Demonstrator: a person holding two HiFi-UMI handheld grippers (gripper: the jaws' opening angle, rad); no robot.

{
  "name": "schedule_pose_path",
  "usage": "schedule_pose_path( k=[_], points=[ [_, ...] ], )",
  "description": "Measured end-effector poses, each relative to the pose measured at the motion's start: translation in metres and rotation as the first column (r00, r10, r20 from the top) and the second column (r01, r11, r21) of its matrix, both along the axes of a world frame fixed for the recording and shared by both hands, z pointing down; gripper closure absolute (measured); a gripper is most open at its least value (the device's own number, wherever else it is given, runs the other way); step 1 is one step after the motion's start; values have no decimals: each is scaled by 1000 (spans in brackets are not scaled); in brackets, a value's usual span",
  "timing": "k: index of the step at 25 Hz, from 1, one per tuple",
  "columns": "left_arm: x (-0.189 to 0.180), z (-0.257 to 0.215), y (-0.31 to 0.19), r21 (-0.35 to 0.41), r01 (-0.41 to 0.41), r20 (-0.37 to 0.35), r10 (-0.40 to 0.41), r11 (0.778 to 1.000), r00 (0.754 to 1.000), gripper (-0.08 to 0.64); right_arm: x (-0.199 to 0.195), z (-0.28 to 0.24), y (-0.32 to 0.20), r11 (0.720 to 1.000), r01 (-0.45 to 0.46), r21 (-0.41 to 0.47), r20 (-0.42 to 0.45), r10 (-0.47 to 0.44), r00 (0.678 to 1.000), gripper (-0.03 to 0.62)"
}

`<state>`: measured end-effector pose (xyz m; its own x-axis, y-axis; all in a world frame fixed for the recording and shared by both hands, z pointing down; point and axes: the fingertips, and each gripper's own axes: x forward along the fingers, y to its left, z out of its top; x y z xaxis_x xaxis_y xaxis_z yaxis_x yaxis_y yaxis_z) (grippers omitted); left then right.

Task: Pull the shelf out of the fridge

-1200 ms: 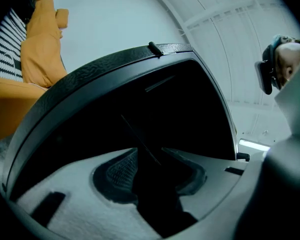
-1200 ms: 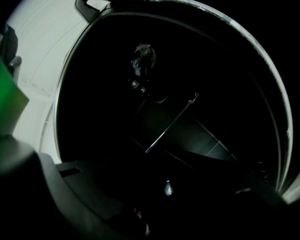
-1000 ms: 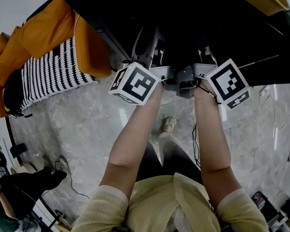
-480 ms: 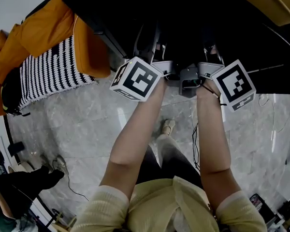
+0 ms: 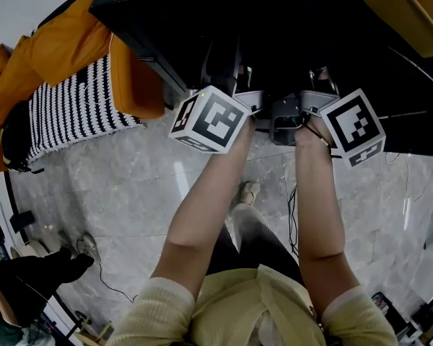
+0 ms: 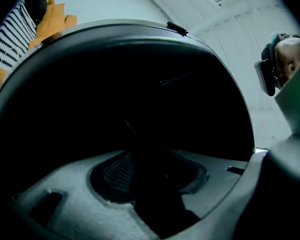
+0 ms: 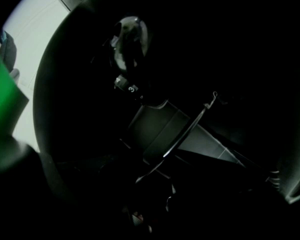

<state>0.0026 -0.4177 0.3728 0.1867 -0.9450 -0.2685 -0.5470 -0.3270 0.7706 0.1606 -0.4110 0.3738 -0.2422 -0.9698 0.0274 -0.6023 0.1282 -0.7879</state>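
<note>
As they near the fridge [image 5: 289, 20], left claw [image 5: 222, 67] and right claw [image 5: 321, 78] have just been opening, empty.

The right gripper [image 7: 151, 206] is pointing into a nearly black fridge [image 7: 152, 121] interior; its jaws, having just been opening, are lying in deep shadow at the bottom, and whether anything is sitting between them is not showing; a glass shelf [image 7: 188, 129] is slanting across the middle, its thin edge catching light; a round dial [image 7: 129, 40] is glinting above it; a green patch [image 7: 2, 94] is glowing at the left edge.
</note>
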Motion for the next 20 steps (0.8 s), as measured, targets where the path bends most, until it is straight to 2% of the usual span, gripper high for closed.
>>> schedule_pose_path(
  k=[10,20],
  points=[
    [-6,-1,-8,0,29,-13,-29,1000,1000,400,6,0,-8,1000,-25,3,1,25,1000,463],
    [-10,-3,-18,0,27,25,-27,1000,999,400,8,-1,-13,998,-58,-1,-28,58,998,465]
  ],
)
